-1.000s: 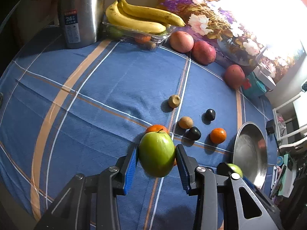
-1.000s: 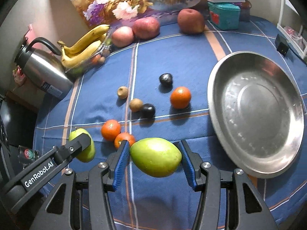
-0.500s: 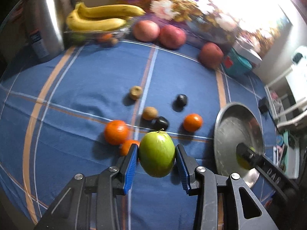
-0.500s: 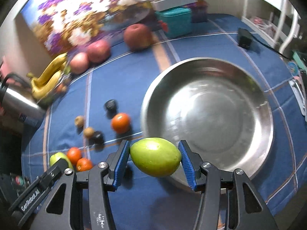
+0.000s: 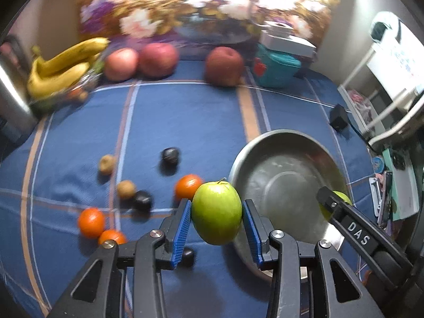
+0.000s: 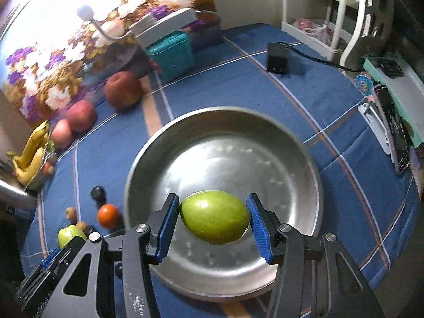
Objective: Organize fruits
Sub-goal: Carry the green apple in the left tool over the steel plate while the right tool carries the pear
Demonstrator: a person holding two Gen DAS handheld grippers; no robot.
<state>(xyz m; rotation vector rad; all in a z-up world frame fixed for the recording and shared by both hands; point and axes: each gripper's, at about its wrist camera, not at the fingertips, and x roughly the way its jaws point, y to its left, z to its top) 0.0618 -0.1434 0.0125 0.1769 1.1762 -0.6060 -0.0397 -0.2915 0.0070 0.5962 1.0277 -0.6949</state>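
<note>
My left gripper (image 5: 216, 216) is shut on a green apple (image 5: 216, 212), held above the blue cloth just left of the steel bowl (image 5: 286, 159). My right gripper (image 6: 213, 220) is shut on a second green apple (image 6: 215, 220), lying sideways between the blue pads and hanging over the steel bowl's (image 6: 225, 122) near half. The right gripper also shows at the right of the left wrist view, its green apple (image 5: 341, 197) over the bowl's right rim. The left apple (image 6: 70, 234) appears at the lower left of the right wrist view.
Oranges (image 5: 188, 185), dark plums (image 5: 170, 155) and small brown fruits (image 5: 106, 163) lie scattered on the blue checked tablecloth (image 5: 185, 111). Red apples (image 5: 224, 65), bananas (image 5: 63, 66) and a teal box (image 5: 275, 70) line the back. A black adapter (image 6: 277, 58) with cable lies at the right.
Both grippers have carried their green apples to the right across the table. The right one went from beside the bowl to over it; the left one has come up to the bowl's left rim.
</note>
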